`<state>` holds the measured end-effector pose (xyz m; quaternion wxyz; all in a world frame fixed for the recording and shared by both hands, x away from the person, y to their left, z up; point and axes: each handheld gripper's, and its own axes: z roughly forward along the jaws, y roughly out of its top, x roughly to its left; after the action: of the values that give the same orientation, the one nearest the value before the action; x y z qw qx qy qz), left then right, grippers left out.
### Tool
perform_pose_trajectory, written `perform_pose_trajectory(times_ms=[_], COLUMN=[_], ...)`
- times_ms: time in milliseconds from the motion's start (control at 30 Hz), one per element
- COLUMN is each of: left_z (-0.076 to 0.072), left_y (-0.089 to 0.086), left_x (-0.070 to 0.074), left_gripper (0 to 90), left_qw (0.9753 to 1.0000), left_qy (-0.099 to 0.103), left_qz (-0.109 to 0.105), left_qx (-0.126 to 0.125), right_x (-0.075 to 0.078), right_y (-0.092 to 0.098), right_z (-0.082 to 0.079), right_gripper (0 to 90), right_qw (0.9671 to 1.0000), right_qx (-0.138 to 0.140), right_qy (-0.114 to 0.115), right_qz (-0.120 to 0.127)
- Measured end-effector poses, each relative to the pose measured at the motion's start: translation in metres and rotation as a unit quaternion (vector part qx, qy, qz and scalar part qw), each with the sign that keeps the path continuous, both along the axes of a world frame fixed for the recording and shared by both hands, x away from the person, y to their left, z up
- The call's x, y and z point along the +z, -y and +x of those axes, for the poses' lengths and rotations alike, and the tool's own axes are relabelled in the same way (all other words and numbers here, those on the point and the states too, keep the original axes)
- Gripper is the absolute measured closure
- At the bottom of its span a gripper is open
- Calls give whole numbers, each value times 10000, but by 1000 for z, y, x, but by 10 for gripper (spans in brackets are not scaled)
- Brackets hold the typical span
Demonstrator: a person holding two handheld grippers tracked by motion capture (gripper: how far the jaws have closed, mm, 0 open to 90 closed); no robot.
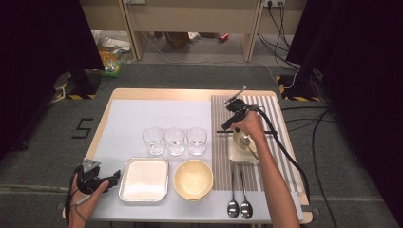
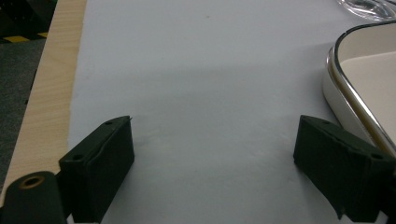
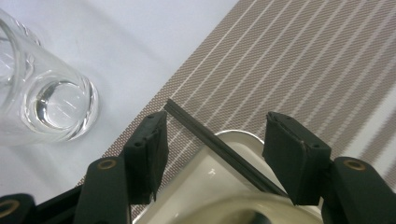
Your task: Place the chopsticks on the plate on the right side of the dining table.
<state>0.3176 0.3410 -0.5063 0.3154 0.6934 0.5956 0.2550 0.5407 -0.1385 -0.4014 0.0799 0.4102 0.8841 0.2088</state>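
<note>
My right gripper [image 1: 227,124] [image 3: 215,144] hovers open over the striped placemat [image 1: 223,107], tilted down toward a pair of black chopsticks [image 1: 222,131] [image 3: 212,140]. The chopsticks run between its jaws, which stand apart on either side without pressing them. Just below lies a small white square dish [image 1: 236,154] [image 3: 187,186] that holds a cream cup with a spoon [image 1: 245,141]. My left gripper [image 1: 115,179] [image 2: 212,154] rests low at the table's front left, open and empty. It sits just left of a white metal-rimmed tray [image 1: 144,179] [image 2: 357,88].
Three clear glasses [image 1: 174,140] stand in a row mid-table; the nearest glass [image 3: 51,102] is left of my right jaws. A yellow bowl [image 1: 193,178] sits beside the tray. Two spoons [image 1: 239,204] lie on the placemat's near end. The table's wooden edge [image 2: 44,93] is close on the left.
</note>
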Motion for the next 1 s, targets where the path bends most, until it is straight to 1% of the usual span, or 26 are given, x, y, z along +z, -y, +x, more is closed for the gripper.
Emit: perform_pose_trajectory(times_ms=[33,67,133,200,333,567,600,633,667,800,867,900,933,967,1000], left_z=[0,0,0,0,0,0,0,0,0,0,0,0,0,0,0], left_y=[0,0,0,0,0,0,0,0,0,0,0,0,0,0,0], left_x=[0,0,0,0,0,0,0,0,0,0,0,0,0,0,0], left_gripper=[111,111,111,111,111,111,111,111,111,111,111,111,111,111,111], left_qw=[10000,10000,10000,10000,10000,10000,10000,10000,10000,10000,10000,10000,10000,10000,10000], left_qy=[0,-1,0,1,2,-8,-19,3,-10,-14,-9,-6,-7,-10,-16], left_qz=[4,3,3,0,2,3,3,4,2,1,2,4,3,4,3], left_qx=[3,1,2,2,1,-4,-8,3,-4,-6,-3,1,-1,-2,-6], right_x=[5,10,17,23,32,44,45,45,45,39,34,31,28,26,23], right_y=[5,8,17,26,44,74,79,85,90,111,123,128,135,138,143], right_z=[-1,-2,-4,-6,-8,-12,-12,-13,-13,-13,-14,-14,-14,-14,-14], right_gripper=[406,406,405,405,403,400,402,402,403,399,394,393,392,392,392], right_qw=[10000,9999,9997,9994,9984,9958,9950,9938,9926,9885,9851,9839,9816,9806,9788], right_qx=[-49,-114,-197,-282,-468,-823,-900,-1020,-1117,-1444,-1667,-1739,-1866,-1919,-2010], right_qy=[70,63,124,181,296,389,409,387,388,352,306,303,275,263,245], right_qz=[23,61,90,82,123,103,128,231,267,264,307,287,289,314,319])
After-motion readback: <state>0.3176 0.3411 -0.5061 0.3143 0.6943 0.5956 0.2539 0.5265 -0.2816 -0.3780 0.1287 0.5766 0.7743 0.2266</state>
